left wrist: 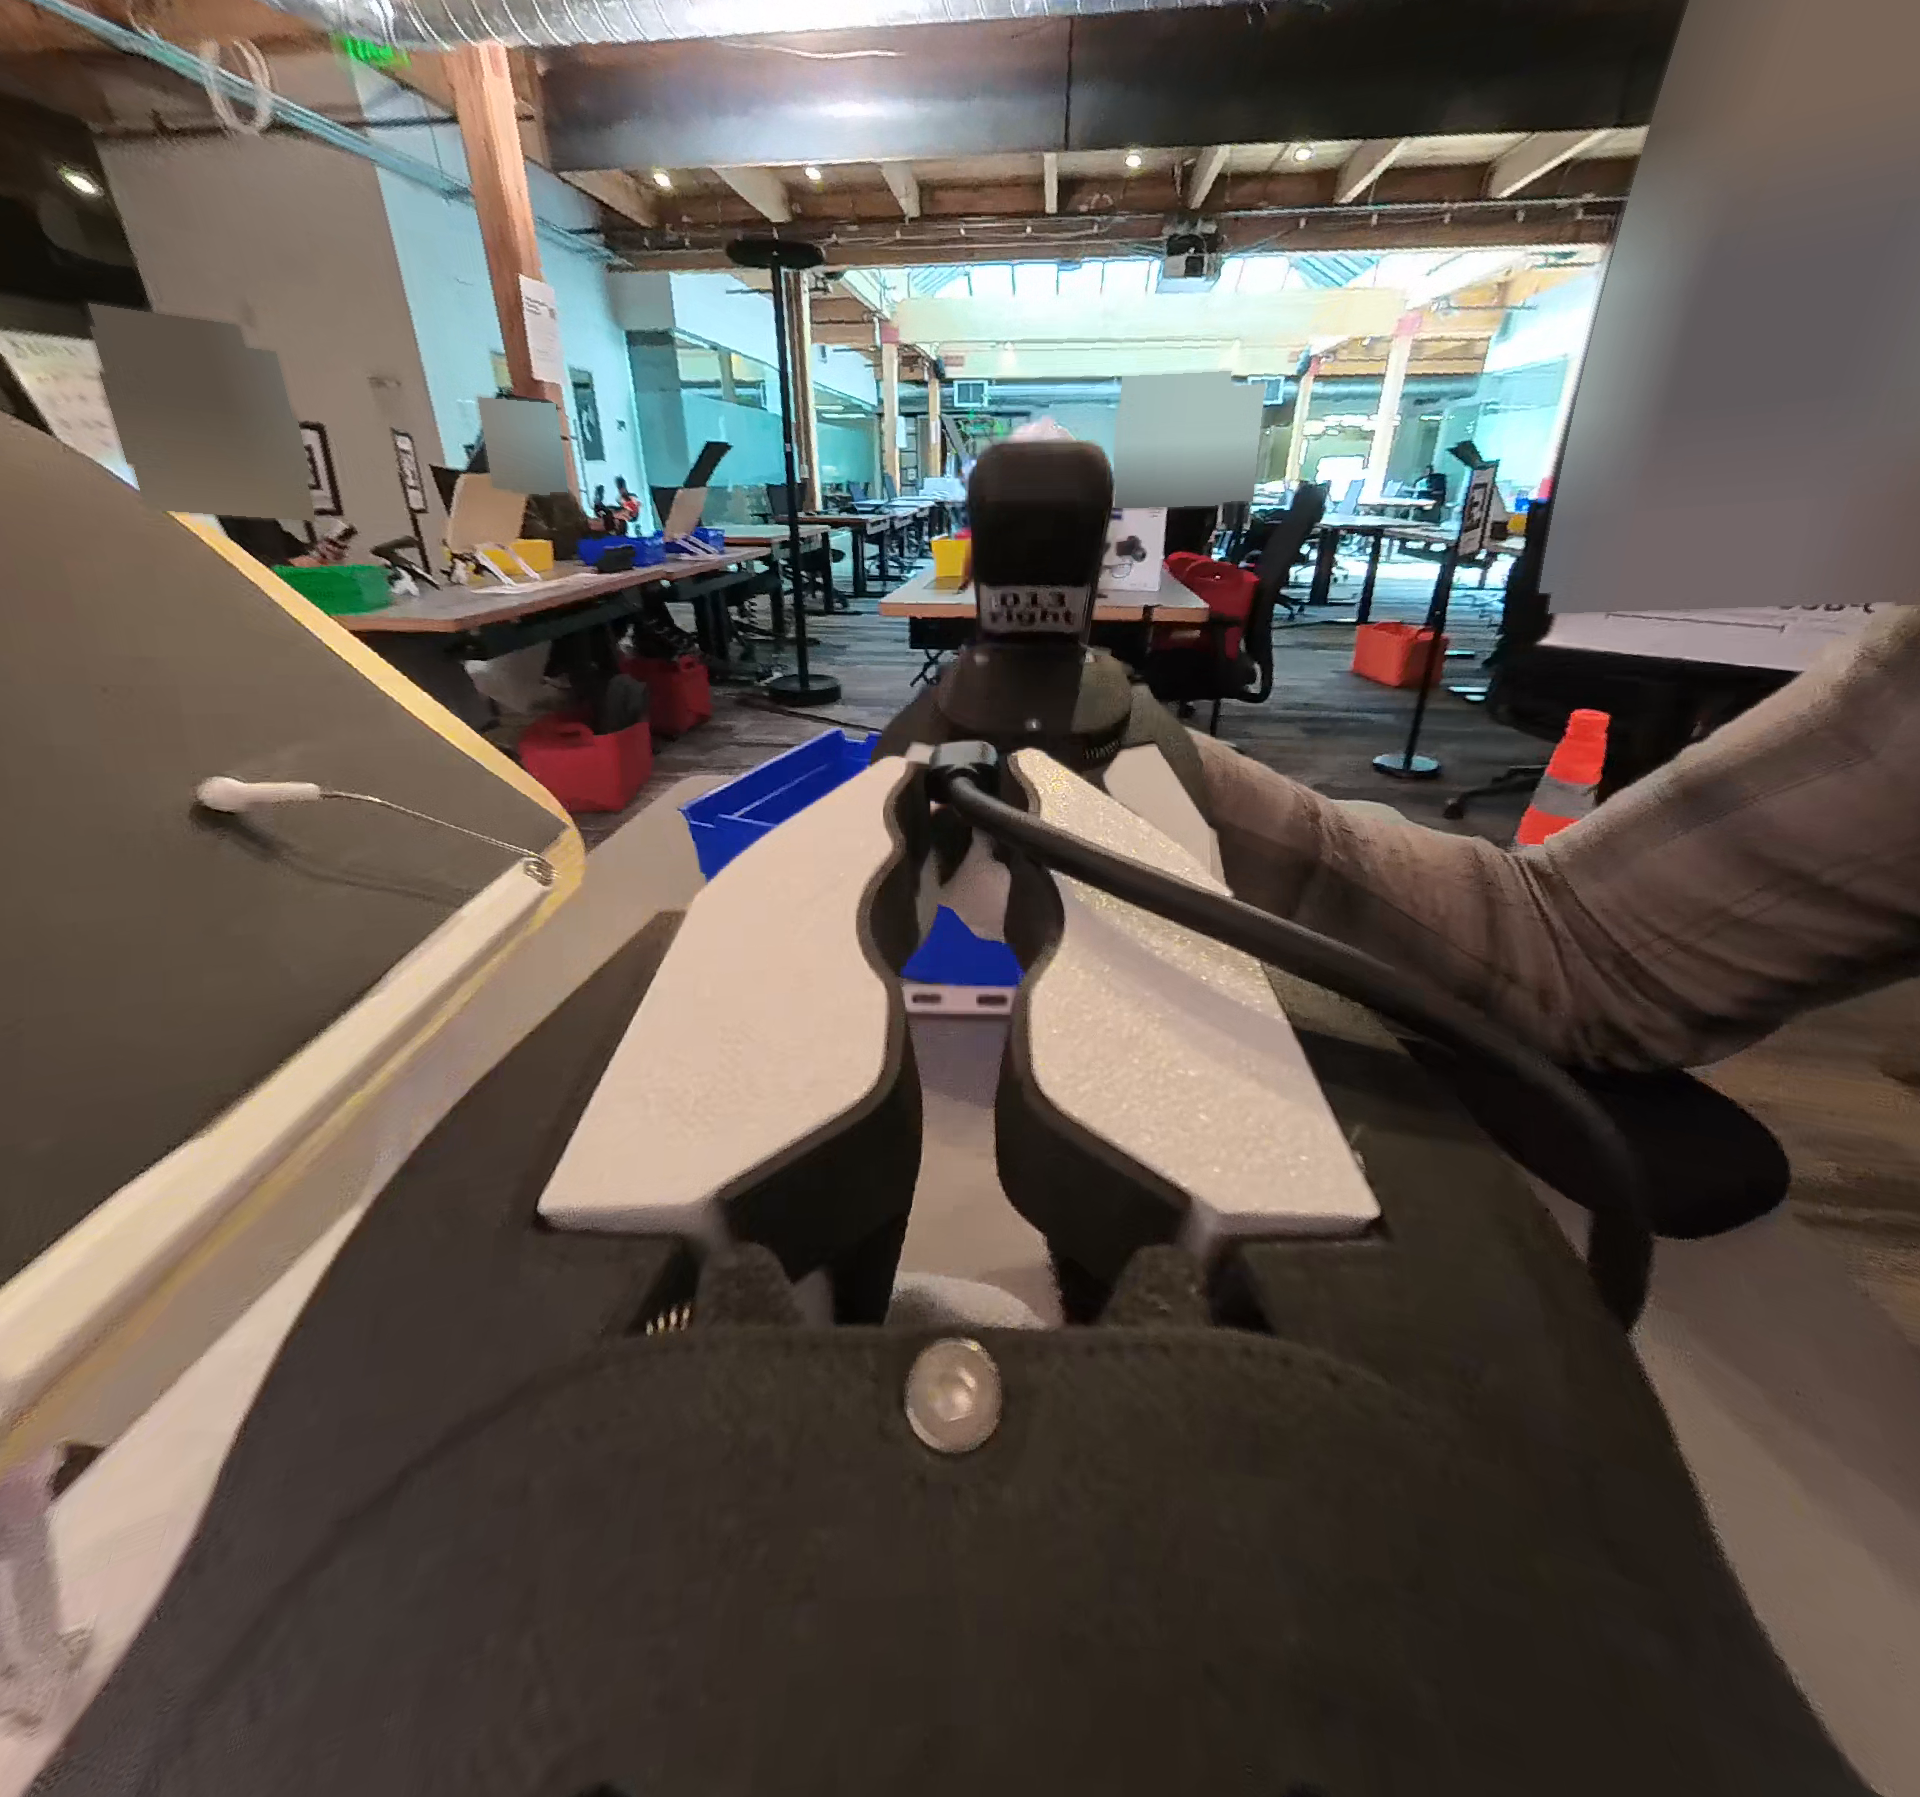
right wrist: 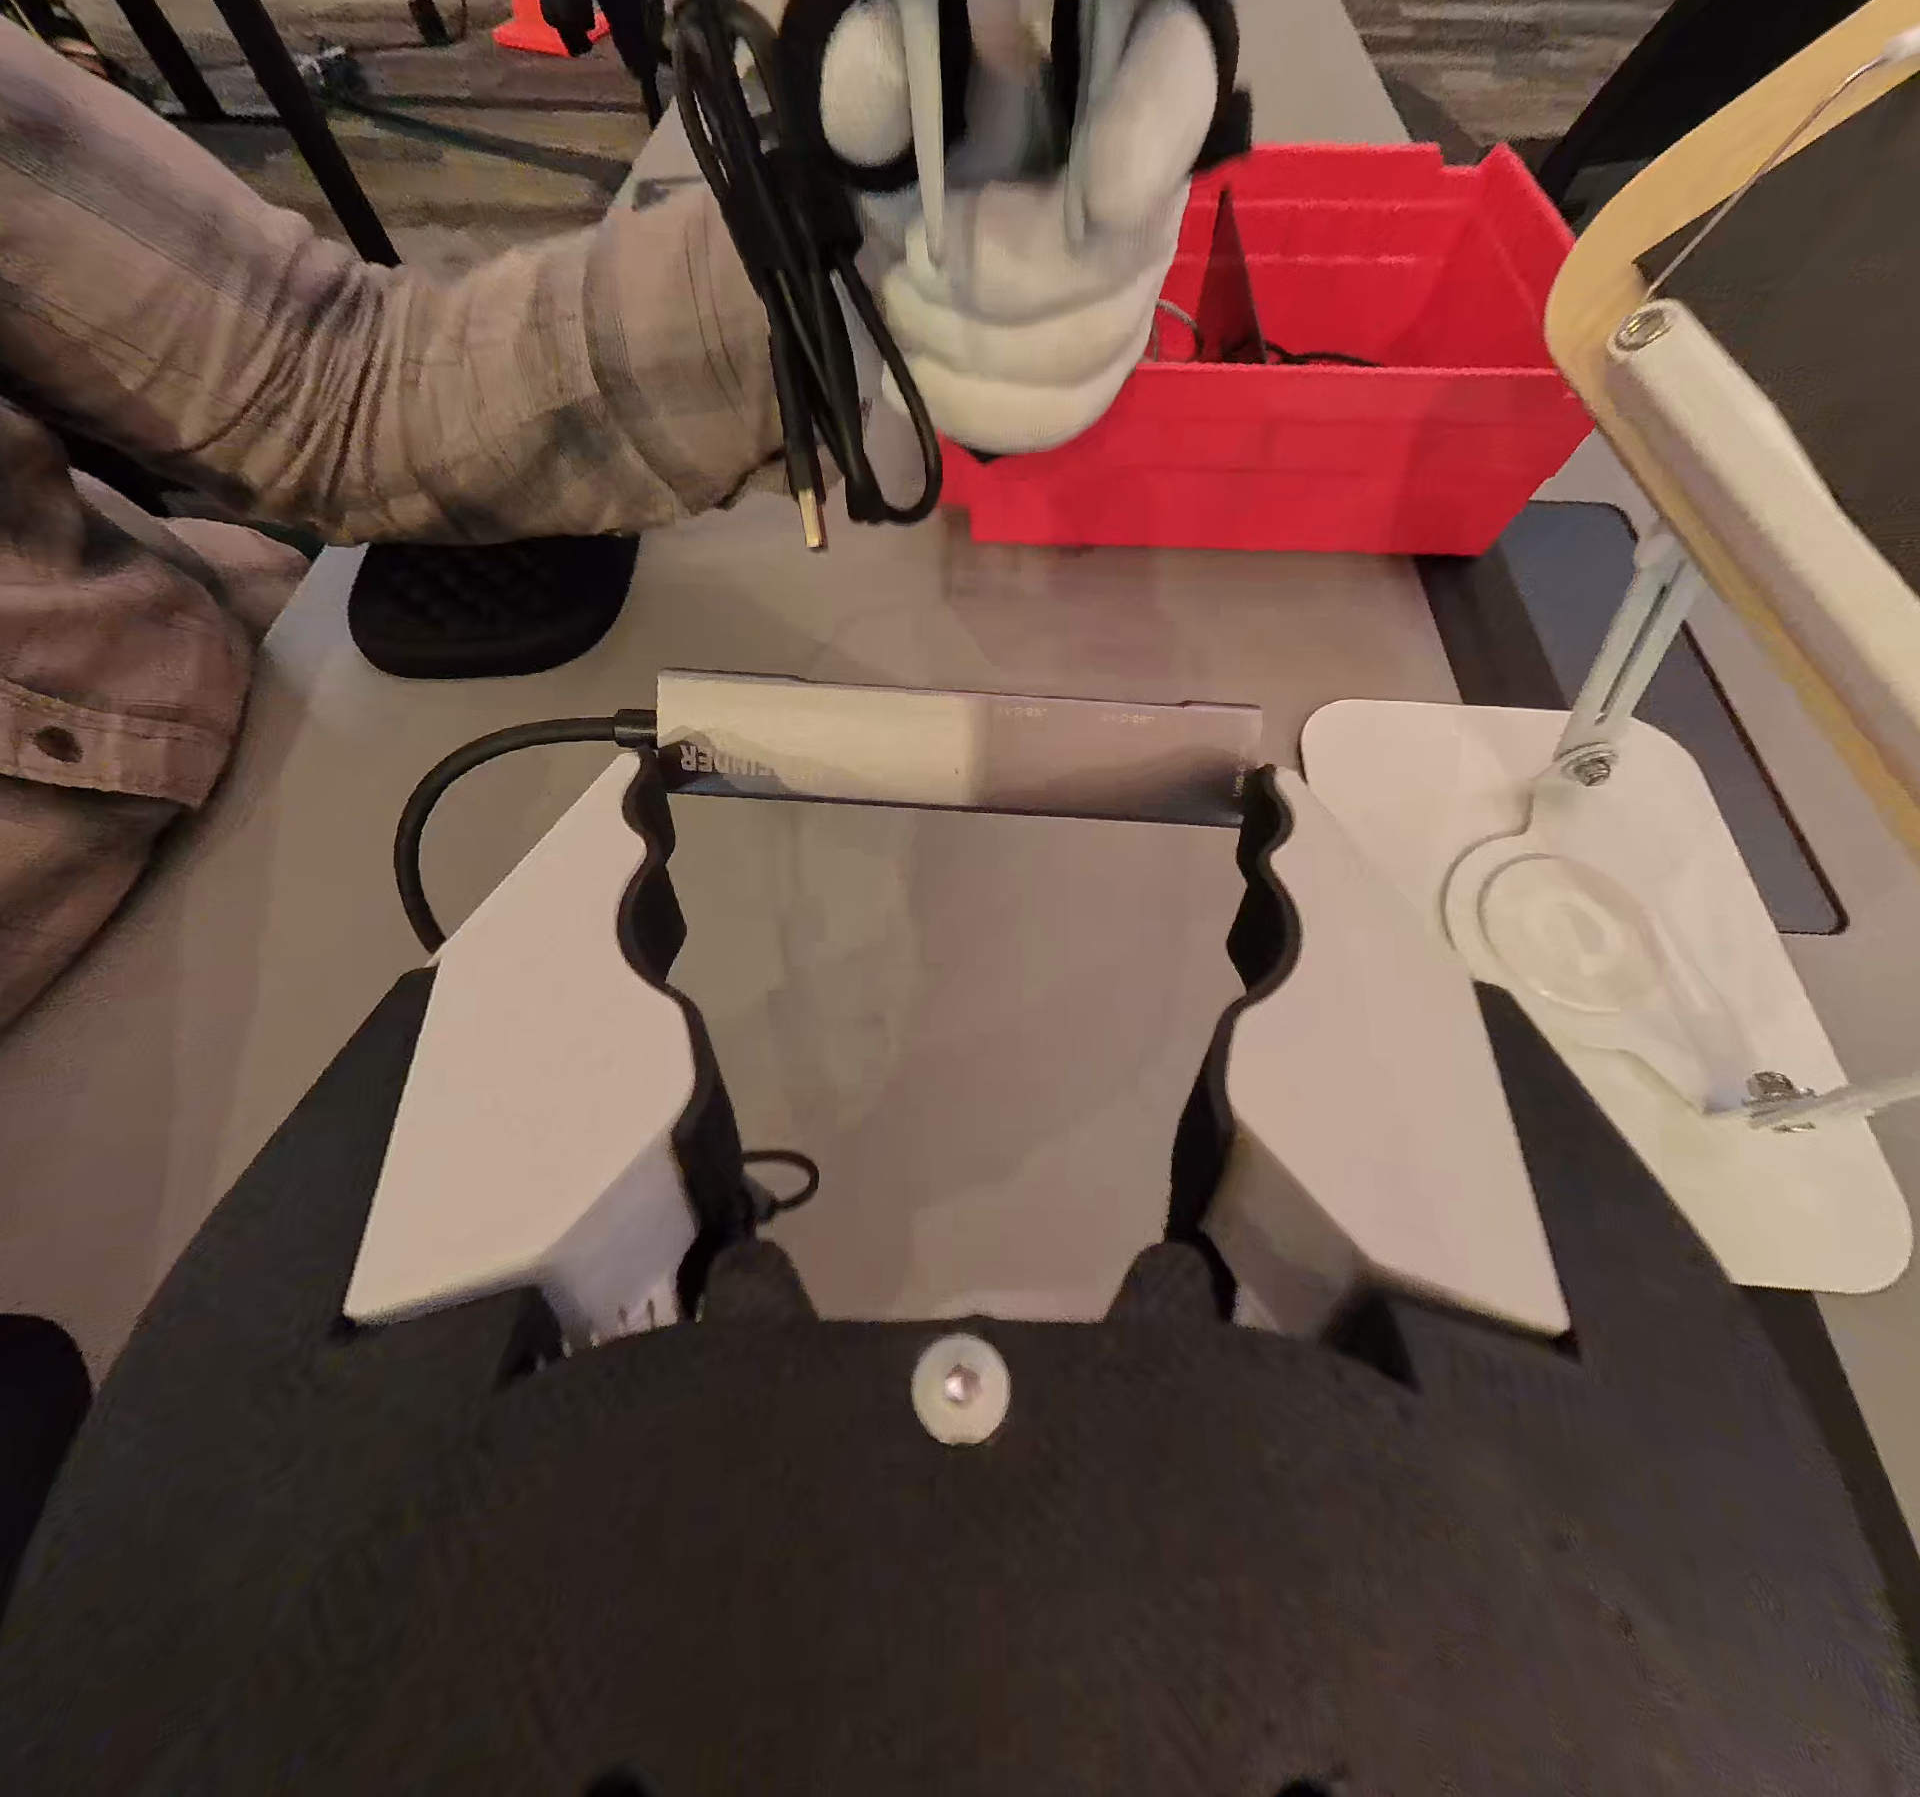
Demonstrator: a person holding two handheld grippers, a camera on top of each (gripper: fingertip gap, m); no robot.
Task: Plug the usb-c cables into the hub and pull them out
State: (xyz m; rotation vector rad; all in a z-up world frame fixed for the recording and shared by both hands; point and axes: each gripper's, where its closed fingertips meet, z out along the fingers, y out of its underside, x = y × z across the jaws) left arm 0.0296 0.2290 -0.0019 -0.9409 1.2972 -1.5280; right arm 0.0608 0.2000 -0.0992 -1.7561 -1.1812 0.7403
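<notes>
In the left wrist view, the left gripper [left wrist: 961,760] is seen almost fully closed. A black usb-c cable [left wrist: 1247,916] is pinched at the very tips, just behind its plug. From there the cable is carried in a curve towards the lower right of the frame. Lower down, in the narrow slot between the two fingers, one end of the silver hub [left wrist: 956,1004] is glimpsed, well below the plug. A blue bin [left wrist: 779,791] is caught just left of the fingertips, and a plaid sleeve [left wrist: 1558,916] is stretched in from the right edge.

In the right wrist view, the right gripper [right wrist: 954,791] is spread wide. The hub [right wrist: 935,745] is laid flat and crosswise on the grey table [right wrist: 1039,604] at mid-frame, and each fingertip is set at one end of it. Whether the hub is actually squeezed cannot be told. The hub's own short black lead [right wrist: 436,812] is looped away at the left. At the top centre, blurred, a white-gloved hand [right wrist: 1018,324] is seen, with a bundle of black cable hung beside it and a loose plug [right wrist: 810,521] dangled above the table. A red bin [right wrist: 1299,417] is parked behind, in the upper right.
</notes>
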